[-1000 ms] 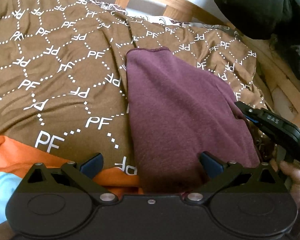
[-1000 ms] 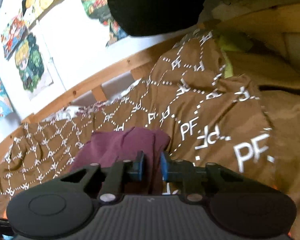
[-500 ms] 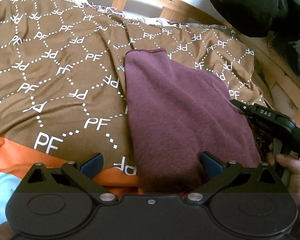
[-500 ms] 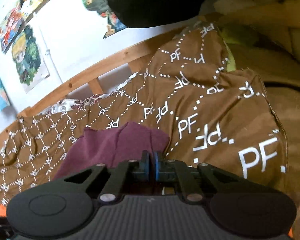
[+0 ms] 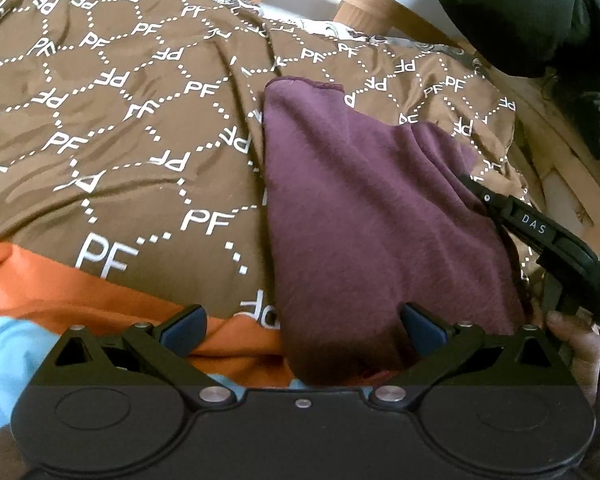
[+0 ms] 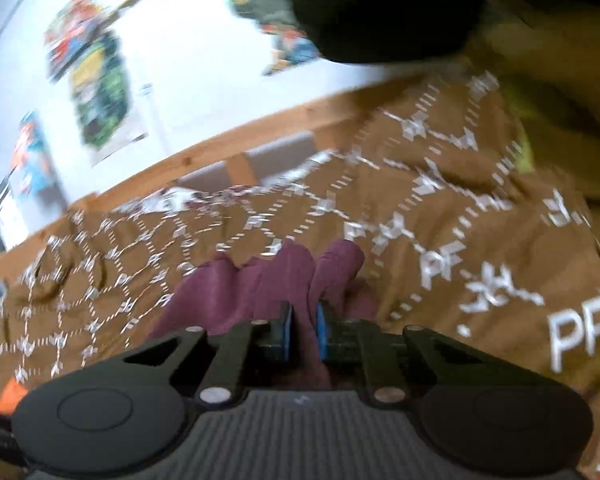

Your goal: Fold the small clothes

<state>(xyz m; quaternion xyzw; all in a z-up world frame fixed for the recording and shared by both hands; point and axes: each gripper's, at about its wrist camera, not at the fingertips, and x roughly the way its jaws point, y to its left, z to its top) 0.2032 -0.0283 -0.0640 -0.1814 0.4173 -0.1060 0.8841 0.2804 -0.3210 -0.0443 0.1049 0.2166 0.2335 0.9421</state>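
Maroon garment [image 5: 372, 216] lies on the brown PF-print bedspread [image 5: 112, 128], right gripper [image 6: 303, 330] with jaws closing on a bunched fold of its right edge, left gripper [image 5: 302, 326] jaws spread wide and empty over its near end.

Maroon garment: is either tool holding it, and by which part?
The right tool is closing on a bunched edge of the maroon garment; the left tool is open, holding nothing.
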